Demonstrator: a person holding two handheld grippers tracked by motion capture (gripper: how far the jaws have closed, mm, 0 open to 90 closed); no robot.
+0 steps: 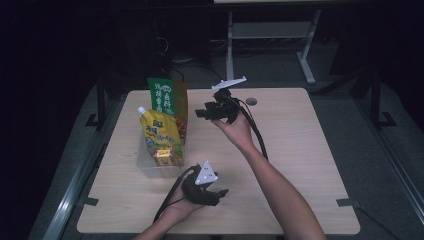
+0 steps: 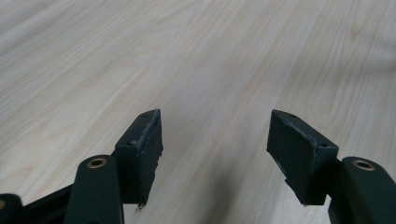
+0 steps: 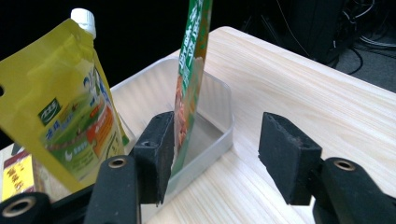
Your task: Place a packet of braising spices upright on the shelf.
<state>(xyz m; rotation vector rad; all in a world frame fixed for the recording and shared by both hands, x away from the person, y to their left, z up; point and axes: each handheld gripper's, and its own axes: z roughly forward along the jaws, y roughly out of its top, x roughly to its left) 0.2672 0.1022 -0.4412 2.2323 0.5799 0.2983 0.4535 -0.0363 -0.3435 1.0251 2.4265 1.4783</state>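
A clear plastic bin [image 1: 148, 169] stands on the left of the wooden table [image 1: 300, 150]. In it lean a yellow spouted pouch [image 1: 159, 131], a tall green packet [image 1: 167, 97] and a small yellow and red pack [image 1: 164, 156]. My right gripper [image 1: 201, 112] is held above the table just right of the green packet, open and empty. In the right gripper view the green packet [image 3: 194, 46] stands upright in the bin [image 3: 219, 135] beside the left jaw, with the yellow pouch [image 3: 60, 102] further left. My right gripper [image 3: 217, 126] has only the bin's corner and the table beyond its gap. My left gripper [image 1: 220, 196] hovers open near the front edge, and my left gripper [image 2: 215, 140] holds nothing over bare wood.
A round cable hole [image 1: 251, 101] sits near the table's far edge. A white desk frame [image 1: 270, 30] stands on the dark floor behind. Black cables trail from both grippers across the table. Bare wood stretches over the right half [image 1: 310, 170].
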